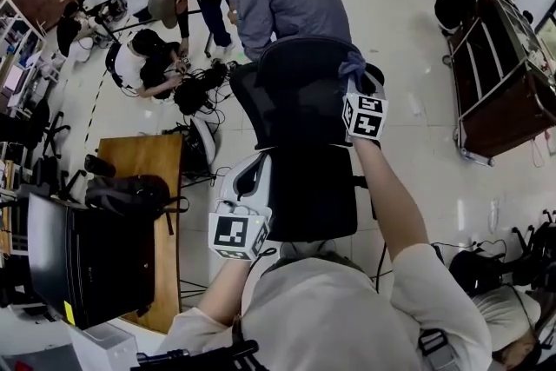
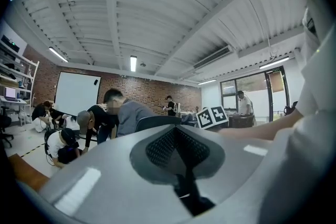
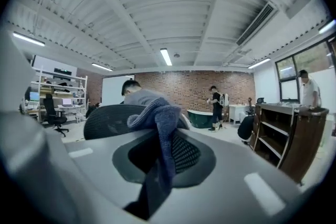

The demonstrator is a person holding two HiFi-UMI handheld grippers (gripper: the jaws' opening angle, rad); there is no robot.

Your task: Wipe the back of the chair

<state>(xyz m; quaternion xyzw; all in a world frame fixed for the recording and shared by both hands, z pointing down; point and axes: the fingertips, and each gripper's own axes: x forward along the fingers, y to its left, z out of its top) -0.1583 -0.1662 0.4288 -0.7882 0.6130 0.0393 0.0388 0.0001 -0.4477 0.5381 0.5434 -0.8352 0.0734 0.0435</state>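
Your head view shows the whole black mesh chair [image 1: 300, 100] right in front of you. Your right gripper [image 1: 356, 81] is up at the top edge of its back, and your left gripper [image 1: 250, 174] is lower down by the left side of the back. Only the right gripper view shows those fingers pinched on a blue-grey cloth [image 3: 163, 123] that bunches up against the curved top of the back. The left gripper view shows its fingers closed together with nothing between them.
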